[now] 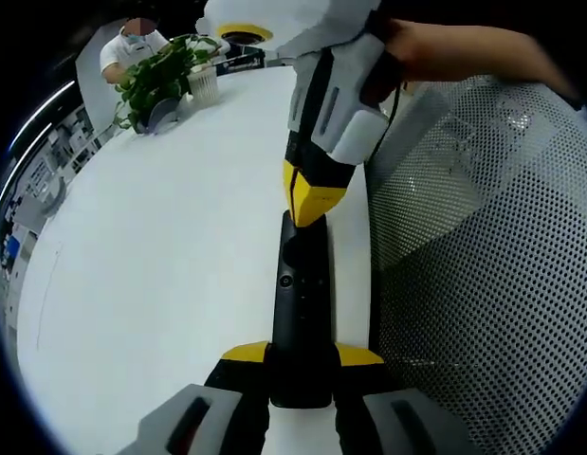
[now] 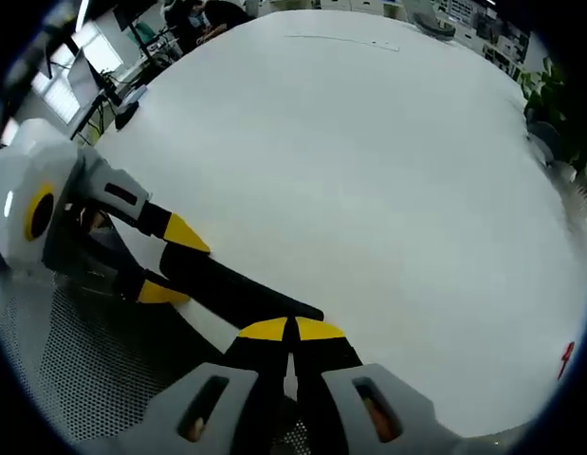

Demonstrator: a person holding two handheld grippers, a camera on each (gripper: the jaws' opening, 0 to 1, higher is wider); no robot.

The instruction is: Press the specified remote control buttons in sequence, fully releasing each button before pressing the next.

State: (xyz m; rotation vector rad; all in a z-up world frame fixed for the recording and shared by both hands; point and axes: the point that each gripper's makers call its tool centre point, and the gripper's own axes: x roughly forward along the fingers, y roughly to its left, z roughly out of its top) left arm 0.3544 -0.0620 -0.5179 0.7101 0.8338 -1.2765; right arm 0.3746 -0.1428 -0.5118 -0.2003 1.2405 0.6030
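A slim black remote [image 1: 302, 303] is held lengthwise above the white table [image 1: 160, 237], near its right edge. My left gripper [image 1: 302, 355] is shut on the remote's near end, a yellow tip on each side. My right gripper [image 1: 312, 199] comes down from above with its yellow tips shut together, touching the remote's far end. In the right gripper view, my right gripper [image 2: 293, 329] has its jaws closed at the end of the remote [image 2: 236, 294]. The left gripper [image 2: 173, 263] clamps the remote from the left.
A grey mesh chair [image 1: 483, 237] stands close beside the table edge and also appears under the grippers [image 2: 75, 379]. A potted plant [image 1: 160, 76] sits at the far end of the table, with a person behind it. A small red object [image 2: 565, 358] lies near the edge.
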